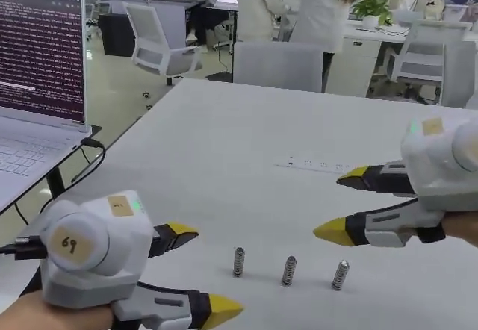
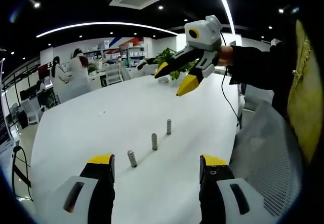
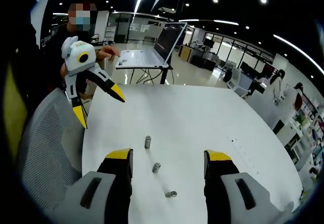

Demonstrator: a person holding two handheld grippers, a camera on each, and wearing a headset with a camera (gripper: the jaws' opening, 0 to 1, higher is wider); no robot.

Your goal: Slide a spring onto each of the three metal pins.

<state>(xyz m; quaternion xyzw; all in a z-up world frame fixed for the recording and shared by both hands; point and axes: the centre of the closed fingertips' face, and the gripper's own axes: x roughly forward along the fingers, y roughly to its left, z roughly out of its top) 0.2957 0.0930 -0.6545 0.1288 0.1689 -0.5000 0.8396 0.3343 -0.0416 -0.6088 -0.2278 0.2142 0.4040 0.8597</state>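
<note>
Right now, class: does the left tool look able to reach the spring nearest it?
Probably yes. The left tool is open, the nearest spring stands upright just ahead of its jaws, and only bare table lies between.

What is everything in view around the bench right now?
table: one, white, under everything
springs: three, silver, upright in a row near the front edge
laptop: one, silver, open, left of the table
cable: one, black, at the laptop's right edge
office chairs: several, grey and white, beyond the table
people: at least two, white tops, background
potted plant: one, green, far desk at right
left gripper: one, white, yellow tips, open, lower left
right gripper: one, white, yellow tips, open, right
</note>
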